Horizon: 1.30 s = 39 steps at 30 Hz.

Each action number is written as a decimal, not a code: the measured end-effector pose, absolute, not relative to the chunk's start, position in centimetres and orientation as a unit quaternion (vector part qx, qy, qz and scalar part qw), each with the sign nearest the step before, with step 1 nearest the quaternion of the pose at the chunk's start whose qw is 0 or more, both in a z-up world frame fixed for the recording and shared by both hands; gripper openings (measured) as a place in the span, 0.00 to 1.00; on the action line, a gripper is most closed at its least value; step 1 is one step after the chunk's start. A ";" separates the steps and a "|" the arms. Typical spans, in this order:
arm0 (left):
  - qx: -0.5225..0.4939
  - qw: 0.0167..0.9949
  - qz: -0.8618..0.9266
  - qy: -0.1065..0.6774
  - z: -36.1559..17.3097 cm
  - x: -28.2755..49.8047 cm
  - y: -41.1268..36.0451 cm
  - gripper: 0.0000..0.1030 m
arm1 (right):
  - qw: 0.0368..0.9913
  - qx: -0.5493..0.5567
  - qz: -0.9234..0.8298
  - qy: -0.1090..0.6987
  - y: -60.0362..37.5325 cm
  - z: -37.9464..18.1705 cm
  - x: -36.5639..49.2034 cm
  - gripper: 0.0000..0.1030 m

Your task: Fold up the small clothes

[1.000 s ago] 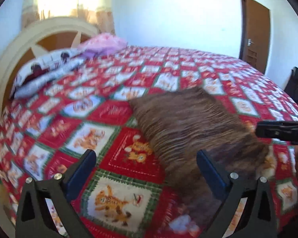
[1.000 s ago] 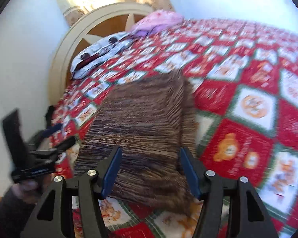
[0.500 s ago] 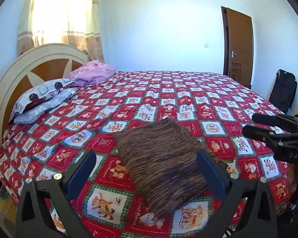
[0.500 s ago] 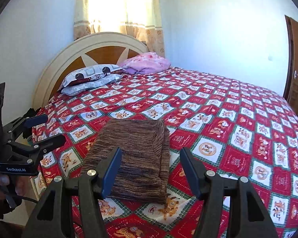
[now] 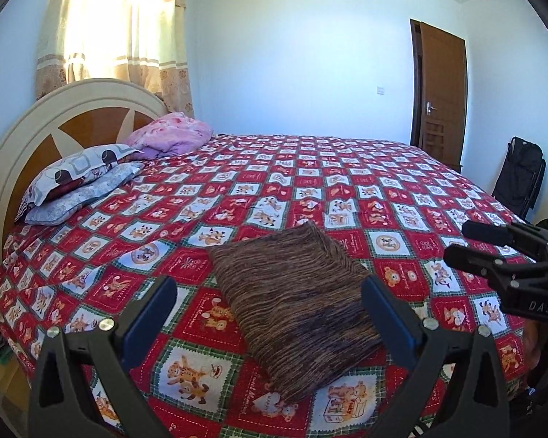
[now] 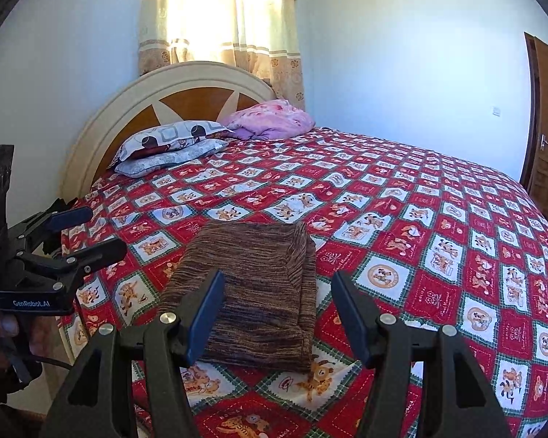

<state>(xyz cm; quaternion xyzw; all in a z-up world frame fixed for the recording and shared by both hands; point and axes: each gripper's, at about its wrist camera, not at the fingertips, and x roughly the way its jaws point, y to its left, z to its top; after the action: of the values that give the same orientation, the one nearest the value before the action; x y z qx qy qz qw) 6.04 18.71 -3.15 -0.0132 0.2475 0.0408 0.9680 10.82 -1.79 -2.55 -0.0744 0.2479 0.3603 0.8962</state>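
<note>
garment (image 5: 296,303) folded on bedspread (image 5: 347,197), beyond both grippers' spread, empty jaws, untouched.

"DAS" stood in pale letters on the black body of the right gripper (image 5: 456,244), seen from the left wrist. "GenRobot.AI" ran along the body of the left gripper (image 6: 91,231), seen from the right wrist. The bedspread (image 6: 420,219) carried small lettering beside its cartoon bears, too blurred to read.
</note>
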 end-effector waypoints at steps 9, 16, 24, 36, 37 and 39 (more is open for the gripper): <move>-0.014 0.968 0.041 0.248 -3.1 6.1 18.8 1.00 | 0.896 -0.075 0.361 0.248 -1.7 -2.6 10.7 0.61; -0.013 0.968 0.042 0.247 -3.2 6.0 18.9 1.00 | 0.896 -0.075 0.362 0.246 -1.6 -2.5 10.5 0.61; -0.013 0.968 0.043 0.247 -3.1 6.0 18.8 1.00 | 0.896 -0.076 0.362 0.247 -1.6 -2.6 10.3 0.61; -0.013 0.968 0.047 0.247 -3.1 6.0 18.9 1.00 | 0.899 -0.069 0.358 0.242 -1.7 -2.4 10.1 0.61; -0.014 0.968 0.045 0.248 -3.1 6.0 18.9 1.00 | 0.899 -0.069 0.358 0.242 -1.8 -2.4 10.1 0.61; -0.013 0.968 0.045 0.248 -3.1 6.0 18.8 1.00 | 0.899 -0.069 0.359 0.240 -1.8 -2.4 10.1 0.61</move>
<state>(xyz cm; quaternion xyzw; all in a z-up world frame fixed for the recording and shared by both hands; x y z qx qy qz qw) 6.00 18.78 -3.05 -0.0130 0.2481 0.0448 0.9676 10.08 -1.83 -2.35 -0.0685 0.2403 0.3587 0.8994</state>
